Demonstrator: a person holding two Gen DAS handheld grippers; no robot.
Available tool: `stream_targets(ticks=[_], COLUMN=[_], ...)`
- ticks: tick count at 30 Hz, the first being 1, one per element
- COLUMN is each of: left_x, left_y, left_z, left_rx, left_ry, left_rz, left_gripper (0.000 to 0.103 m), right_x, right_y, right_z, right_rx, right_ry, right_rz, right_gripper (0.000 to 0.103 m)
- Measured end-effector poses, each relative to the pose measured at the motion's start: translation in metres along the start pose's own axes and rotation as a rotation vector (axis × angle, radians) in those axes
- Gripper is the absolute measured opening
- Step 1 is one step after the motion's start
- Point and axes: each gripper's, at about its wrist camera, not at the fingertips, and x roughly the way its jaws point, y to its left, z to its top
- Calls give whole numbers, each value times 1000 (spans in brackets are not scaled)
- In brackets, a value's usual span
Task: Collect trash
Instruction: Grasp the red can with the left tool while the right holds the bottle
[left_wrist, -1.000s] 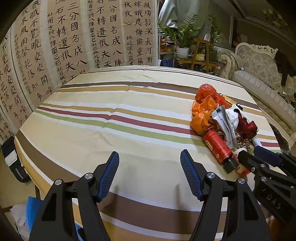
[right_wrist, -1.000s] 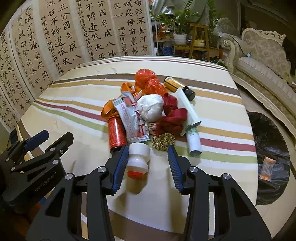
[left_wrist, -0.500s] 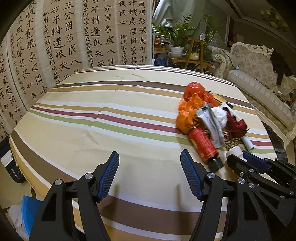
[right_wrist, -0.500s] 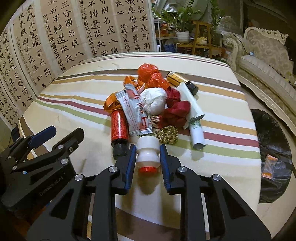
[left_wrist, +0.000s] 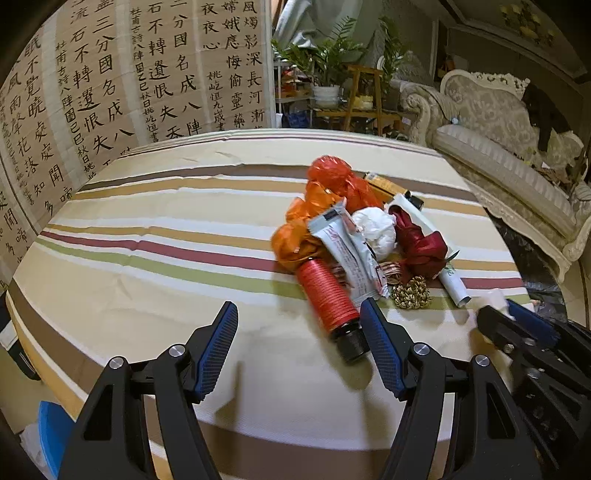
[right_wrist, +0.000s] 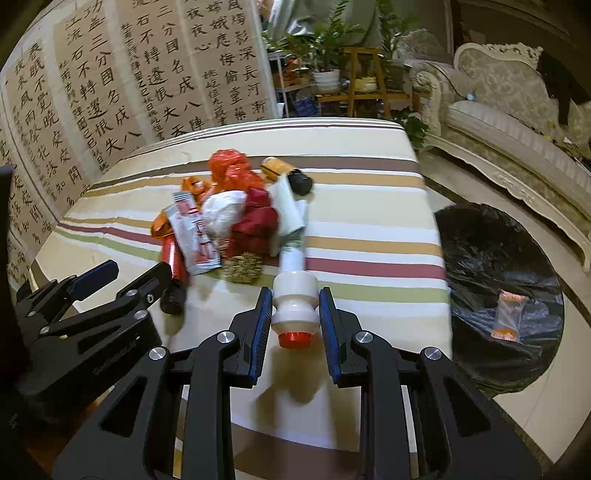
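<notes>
Right gripper (right_wrist: 295, 319) is clamped on the small white bottle (right_wrist: 295, 306), red cap (right_wrist: 295, 338) toward the camera, pads on the narrow waist. It looks lifted just off the striped tablecloth (right_wrist: 369, 236), shadow underneath. Left gripper (left_wrist: 299, 350) has its jaws wide apart and holds nothing, hovering over the near edge of the table next to the red bottle (left_wrist: 327, 295).

The rest of the trash is in one heap mid-table: orange bags (left_wrist: 325, 206), silver sachet (left_wrist: 343, 251), white wad (left_wrist: 375, 230), dark red ribbon (left_wrist: 421, 247), gold scrubber-like ball (left_wrist: 410, 293), white tube (left_wrist: 452, 282), brown bottle (right_wrist: 282, 171) at the back. The black bin bag (right_wrist: 498, 266) is on the floor off the right side of the table, with an orange wrapper (right_wrist: 508, 314) already in it.

Risks, as I read it:
- The bottle is smooth and hourglass-shaped. If the grip sits off the waist, it can pivot or squirt out during the swing to the bag.
- The bag mouth looks slack and partly collapsed. Release too early and the bottle lands on the floor or rolls under the sofa (right_wrist: 517, 122).
- Left gripper is close to the red bottle, which is round and lying on its side. A nudge could roll it off the edge.
- The two grippers are near each other, so a crossing move could knock them together.
</notes>
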Motion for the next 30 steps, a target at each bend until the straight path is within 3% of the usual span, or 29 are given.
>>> stream_targets(ticks=[10, 15, 22, 30], left_x=[11, 15, 16, 10], left_y=[8, 8, 4, 7], left_z=[-4, -1, -3, -9], left_rx=[-3, 2, 24, 21], left_ry=[62, 54, 63, 51], left_rz=[39, 35, 3, -25], left_gripper=[67, 66, 25, 25], right_x=[-1, 2, 1, 2], right_y=[-23, -27, -26, -24], right_z=[-1, 0, 0, -1], right_rx=[44, 51, 52, 44], right_ry=[-7, -3, -4, 3], right_rz=[22, 31, 28, 22], right_gripper=[26, 26, 26, 26])
